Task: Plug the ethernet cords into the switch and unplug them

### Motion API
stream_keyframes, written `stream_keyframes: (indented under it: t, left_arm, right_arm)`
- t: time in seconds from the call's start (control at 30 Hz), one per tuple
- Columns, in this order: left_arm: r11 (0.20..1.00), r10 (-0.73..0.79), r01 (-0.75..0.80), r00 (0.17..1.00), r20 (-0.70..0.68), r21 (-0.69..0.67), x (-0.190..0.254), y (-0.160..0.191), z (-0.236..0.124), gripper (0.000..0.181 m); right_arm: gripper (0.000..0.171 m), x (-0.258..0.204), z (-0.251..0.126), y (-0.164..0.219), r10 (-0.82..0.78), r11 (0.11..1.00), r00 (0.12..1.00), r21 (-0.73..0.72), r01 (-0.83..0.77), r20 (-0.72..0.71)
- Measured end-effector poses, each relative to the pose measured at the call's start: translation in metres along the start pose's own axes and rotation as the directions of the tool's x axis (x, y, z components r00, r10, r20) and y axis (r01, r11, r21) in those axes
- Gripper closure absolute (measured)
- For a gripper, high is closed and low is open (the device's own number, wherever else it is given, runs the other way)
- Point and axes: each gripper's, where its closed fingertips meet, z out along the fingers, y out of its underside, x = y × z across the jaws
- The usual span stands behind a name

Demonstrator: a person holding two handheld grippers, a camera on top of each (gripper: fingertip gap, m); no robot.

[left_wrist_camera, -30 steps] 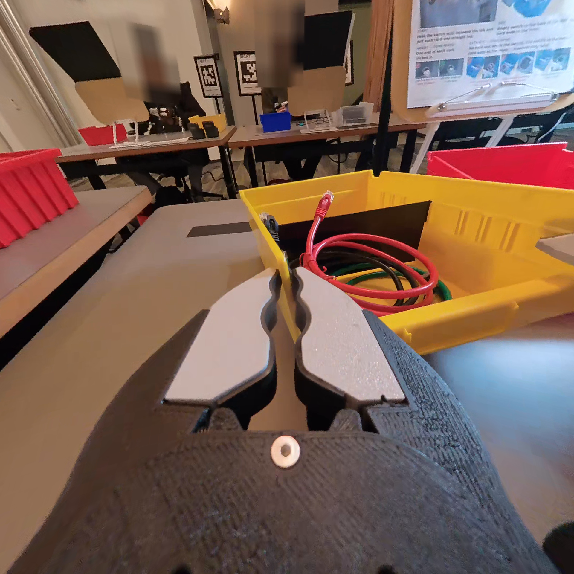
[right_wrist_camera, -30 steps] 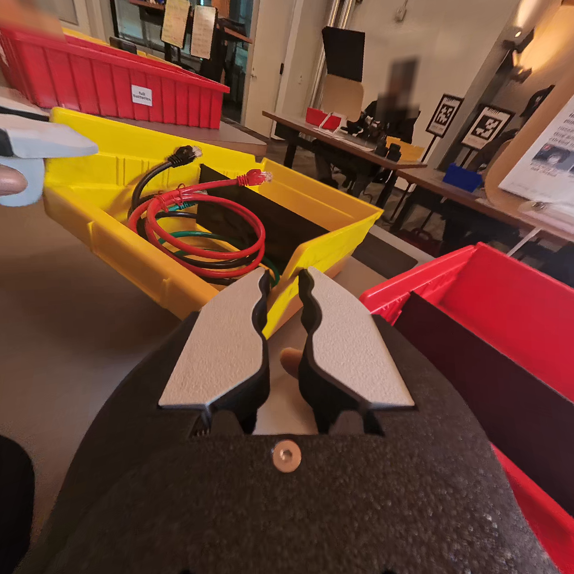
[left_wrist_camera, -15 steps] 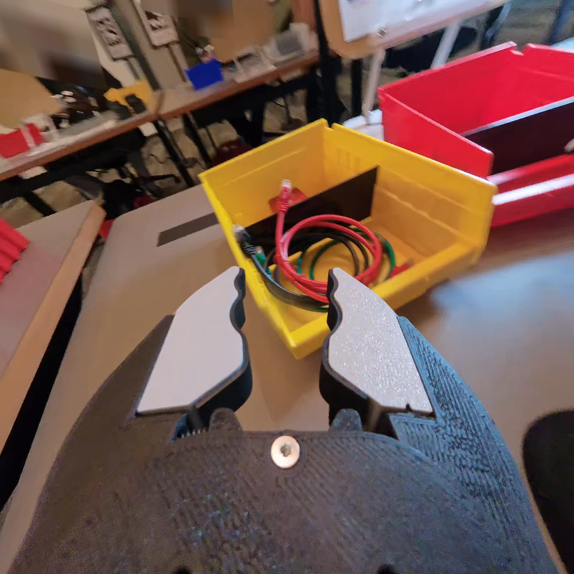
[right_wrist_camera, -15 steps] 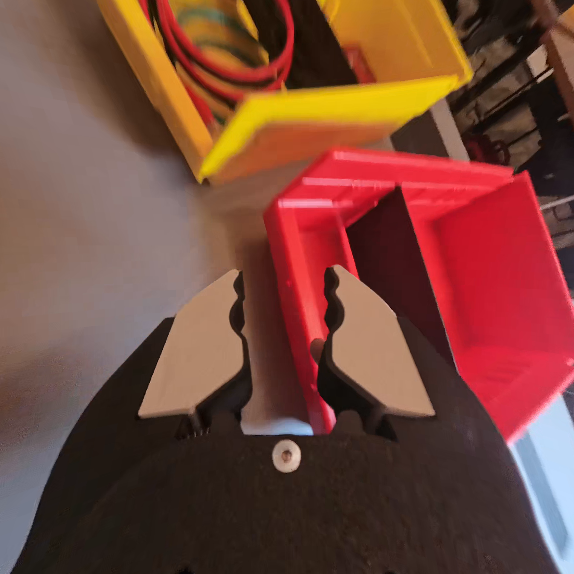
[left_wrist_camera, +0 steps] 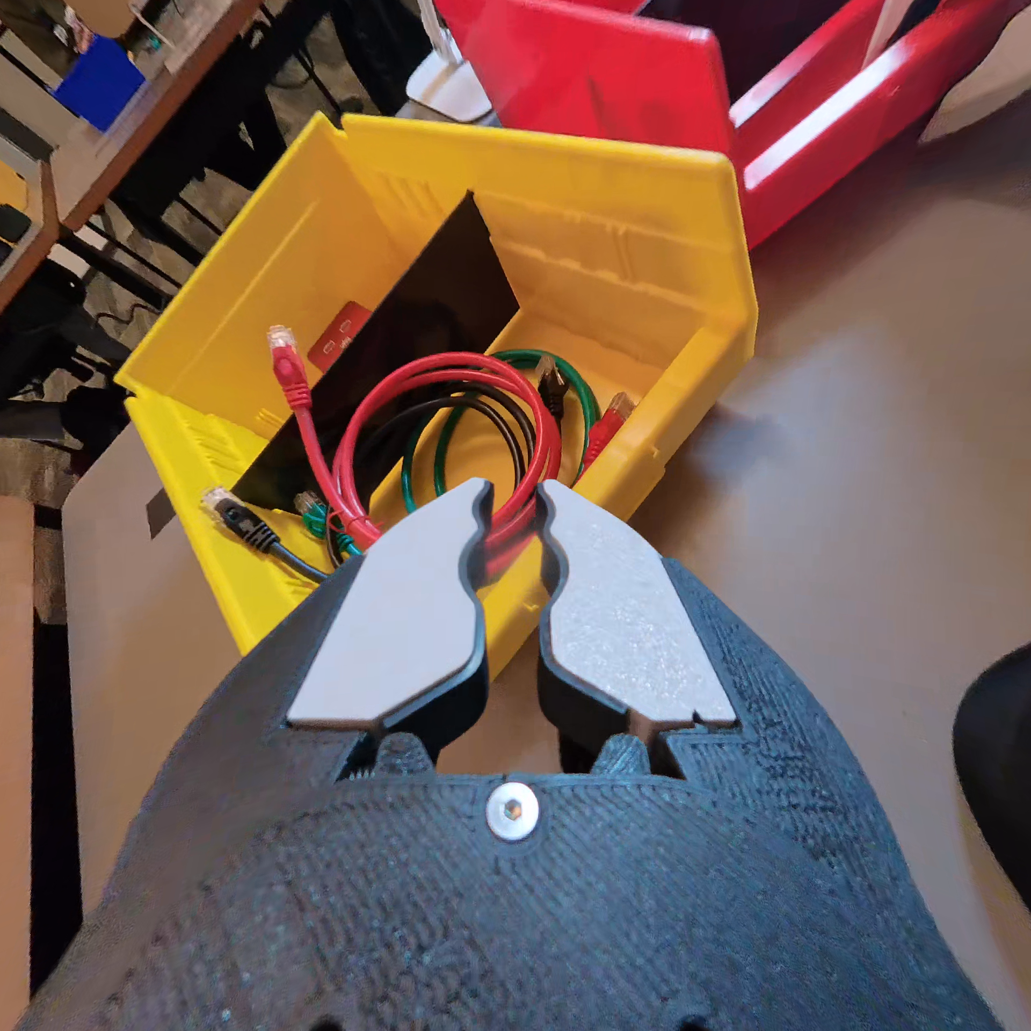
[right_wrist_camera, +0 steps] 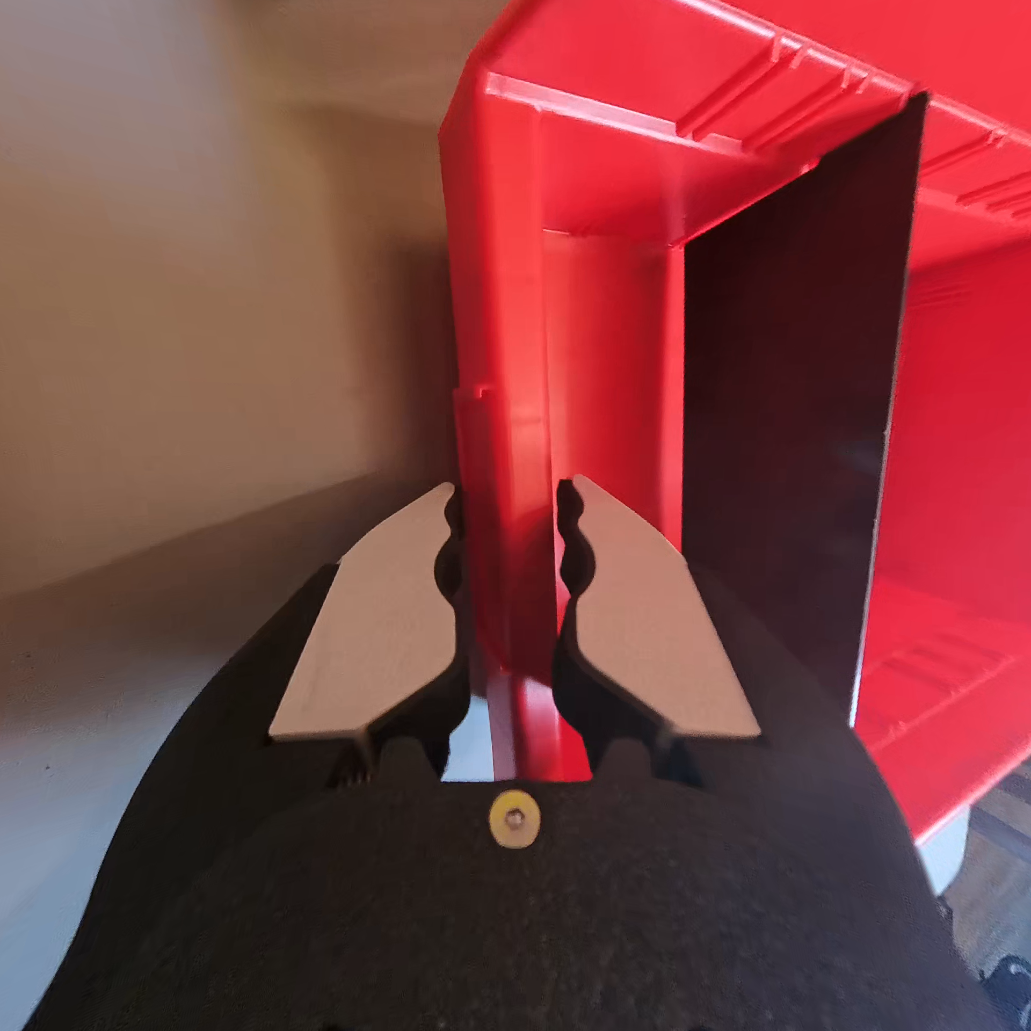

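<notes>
L gripper (left_wrist_camera: 514, 494) hangs over the near rim of the yellow bin (left_wrist_camera: 719, 268), jaws narrow w/ a small gap. The red ethernet cord (left_wrist_camera: 446, 371) coil runs thru that gap, but can't tell if the jaws actually pinch it or just sit above it. One red plug stands up just ahead-left of the jaws; the other lies ahead-right against the bin wall. Under the red loop: black cord (left_wrist_camera: 491, 413) & green cord (left_wrist_camera: 580, 390), coiled together ahead of the jaws. Black cord's plug hangs over the bin rim, left of the jaws; a green plug sits beside it, inside. A black divider (left_wrist_camera: 446, 290) stands across the bin beyond the coils, w/ a small red item (left_wrist_camera: 337, 341) behind it, too hidden to tell what it is. No switch clearly visible in either view. Bin sits on the brown worktop (left_wrist_camera: 865, 446).

R gripper (right_wrist_camera: 509, 494) is at the red bin (right_wrist_camera: 959, 446), jaws moderately open, straddling its side wall: L jaw outside, R jaw inside, wall runs straight ahead between them. Contact unclear, pic blurred. A dark divider (right_wrist_camera: 792, 390) stands inside the bin, ahead-right of the jaws.
</notes>
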Motion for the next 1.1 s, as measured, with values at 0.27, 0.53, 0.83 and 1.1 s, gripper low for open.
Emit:
stream_keyframes:
  t: [0.27,0.53,0.83,1.1]
  left_arm:
    - [0.988,0.089,-0.099,0.992,-0.084,-0.12,0.016,0.009,0.016,0.14]
    - [0.907,0.223,-0.291,0.945,-0.238,-0.304,0.028,0.033,0.015,0.137]
    - [0.86,0.341,-0.403,0.91,-0.237,-0.312,0.028,0.035,0.039,0.149]
    - [0.845,0.373,-0.438,0.894,-0.247,-0.306,0.013,0.032,0.054,0.15]
  right_arm:
    - [0.139,-0.01,-0.027,0.045,-0.001,1.0,0.999,0.024,0.002,-0.036]
    - [0.141,-0.009,-0.066,0.14,-0.001,0.998,0.993,-0.064,-0.007,-0.12]
    - [0.137,0.024,-0.079,0.219,0.135,0.98,0.976,-0.12,-0.157,-0.169]
    - [0.136,0.044,-0.078,0.237,0.22,0.959,0.951,-0.13,-0.251,-0.217]
